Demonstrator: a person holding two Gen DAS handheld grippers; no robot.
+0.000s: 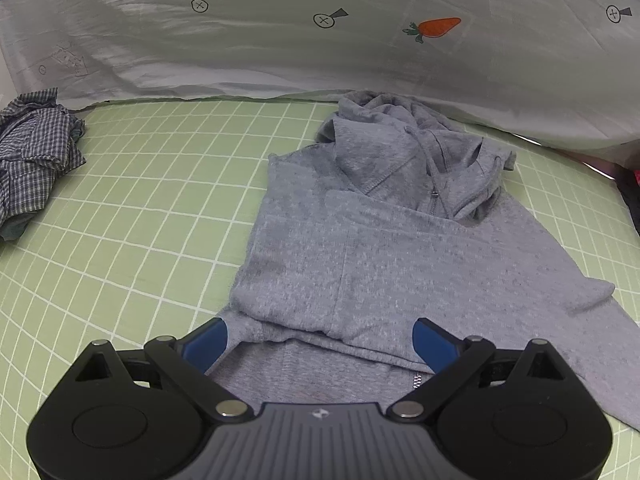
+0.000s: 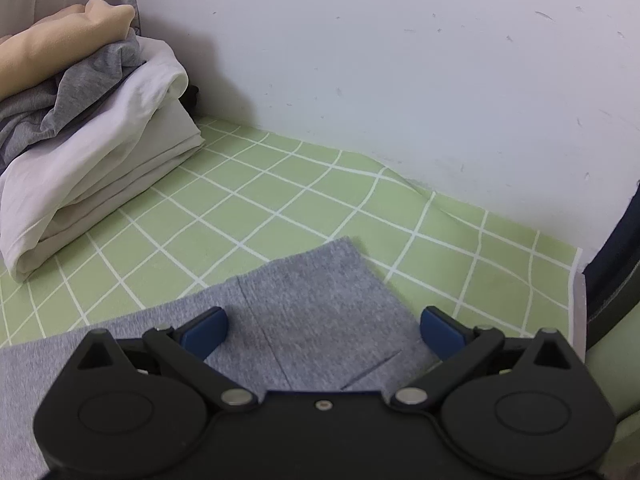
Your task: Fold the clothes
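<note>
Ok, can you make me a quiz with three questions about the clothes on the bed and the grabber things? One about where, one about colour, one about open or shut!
1. Where is the checked shirt compared with the grey hoodie in the left wrist view?
A. To its left
B. On top of it
C. To its right

2. What colour is the carrot on the white blanket?
A. Purple
B. Orange
C. Blue

3. How is the left gripper?
A. Shut on the hoodie
C. Open, holding nothing
B. Shut on the shirt

Answers:
1. A, the shirt lies crumpled at the left edge, apart from the hoodie.
2. B, it is orange with green leaves.
3. C, its blue fingers stand wide apart above the hoodie's hem.
</note>
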